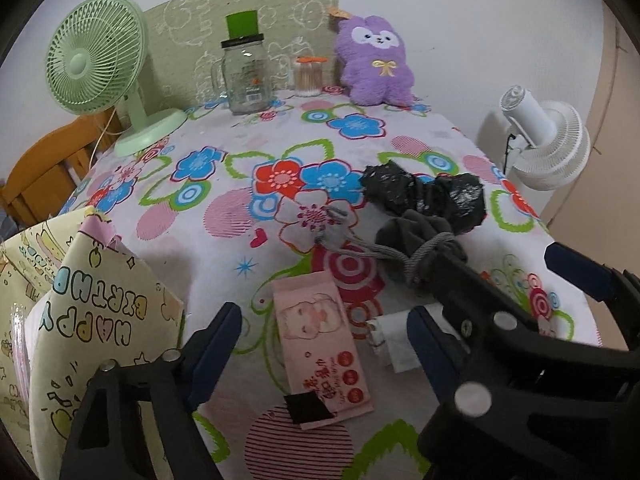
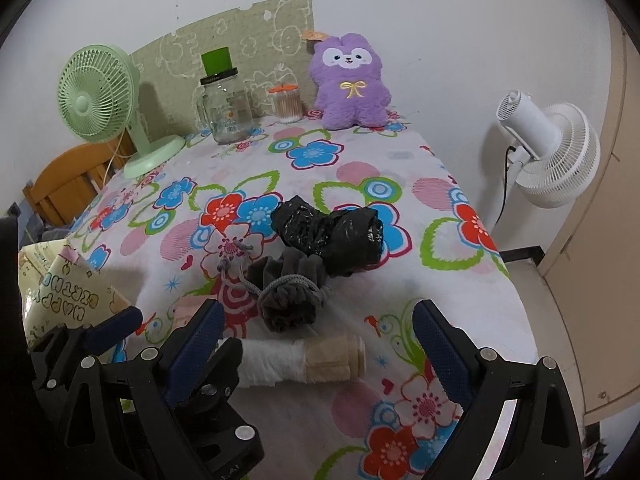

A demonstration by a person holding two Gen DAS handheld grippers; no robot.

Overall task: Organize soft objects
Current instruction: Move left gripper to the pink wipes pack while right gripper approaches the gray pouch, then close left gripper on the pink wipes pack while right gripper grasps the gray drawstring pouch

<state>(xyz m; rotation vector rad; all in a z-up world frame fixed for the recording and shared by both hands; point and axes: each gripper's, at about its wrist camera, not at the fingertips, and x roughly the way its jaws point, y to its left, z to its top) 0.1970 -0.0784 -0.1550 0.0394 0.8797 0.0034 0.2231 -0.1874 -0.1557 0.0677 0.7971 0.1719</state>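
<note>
Both tongs hang spread and empty over the worktop [image 2: 460, 184]: left tongs [image 1: 324, 344] above the pink wipes pack [image 1: 320, 352], right tongs [image 2: 320, 344] straddling the white roll [image 2: 304, 358]. Each is probably lining up a pick (grey pouch [image 2: 288, 300] and black bag [image 2: 332, 232] lie just beyond).

The left gripper [image 1: 320, 350] is showing black angular arms and dark blue ribbed pads; round silver bolts are dotting its joints. The right gripper [image 2: 316, 346] is looking identical.

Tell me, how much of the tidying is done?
Nothing looks sorted yet. Both claws are open and empty: the left claw hovers over the pink wipes pack, the right claw over the bandage roll. The grey drawstring pouch and black plastic bag still lie loose.
</note>
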